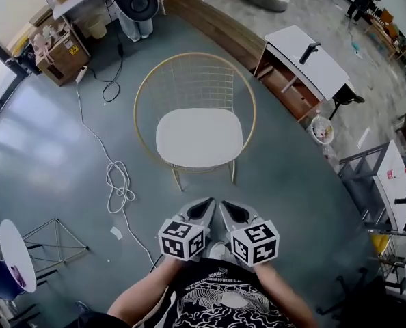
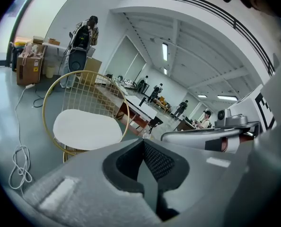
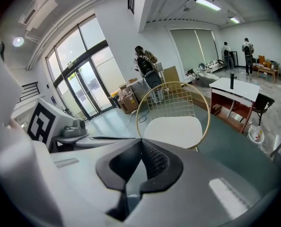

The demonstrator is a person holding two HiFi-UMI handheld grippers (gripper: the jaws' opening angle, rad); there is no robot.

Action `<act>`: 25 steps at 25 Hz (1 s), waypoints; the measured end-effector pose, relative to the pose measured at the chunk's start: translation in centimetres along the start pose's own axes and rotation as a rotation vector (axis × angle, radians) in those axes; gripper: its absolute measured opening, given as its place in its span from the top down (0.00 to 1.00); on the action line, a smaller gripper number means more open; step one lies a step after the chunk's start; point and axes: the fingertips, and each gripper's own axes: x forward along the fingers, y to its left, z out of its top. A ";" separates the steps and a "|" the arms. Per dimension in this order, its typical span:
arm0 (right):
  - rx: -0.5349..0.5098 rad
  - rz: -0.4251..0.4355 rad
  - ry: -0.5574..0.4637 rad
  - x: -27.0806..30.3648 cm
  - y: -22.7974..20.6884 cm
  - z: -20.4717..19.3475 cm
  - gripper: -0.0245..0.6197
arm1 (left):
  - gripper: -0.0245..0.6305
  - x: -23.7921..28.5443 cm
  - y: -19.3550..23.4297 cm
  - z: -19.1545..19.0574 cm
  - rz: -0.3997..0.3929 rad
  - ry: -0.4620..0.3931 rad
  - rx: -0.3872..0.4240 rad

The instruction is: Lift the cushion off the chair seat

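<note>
Not started: cushion (image 1: pixel 199 137) sits on chair (image 1: pixel 195 54) seat, at 12 o'clock from both grippers, well apart. Left gripper (image 1: pixel 203 209) & right gripper (image 1: pixel 233 212): fingers pressed together, empty. Reach, grip, lift all remain.

Teal floor (image 1: pixel 39 156) all around me, white cable (image 1: pixel 117 183) snaking across it (kinda messy), white desk (image 1: pixel 312 60) at right, tall glass doors (image 3: pixel 83 89), strip lights (image 3: pixel 207 4) overhead.

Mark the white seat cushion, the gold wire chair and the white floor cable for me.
White seat cushion (image 1: pixel 199 137): head view, centre of its top face.
Gold wire chair (image 1: pixel 196 84): head view, backrest mesh.
White floor cable (image 1: pixel 123 193): head view, coiled part left of the chair.
</note>
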 end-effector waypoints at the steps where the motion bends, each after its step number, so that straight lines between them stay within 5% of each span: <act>1: -0.003 -0.002 0.010 1.1 0.1 0.6 0.97 | 0.96 0.3 1.1 0.4 -0.014 0.001 -0.022; 16: -0.079 -0.034 0.140 12.0 -2.0 4.0 0.97 | 0.96 6.5 12.2 0.9 -0.217 -0.066 -0.446; 25: -0.069 -0.036 0.170 15.3 -3.1 3.3 0.97 | 0.96 9.2 18.2 -2.4 -0.192 -0.108 -0.615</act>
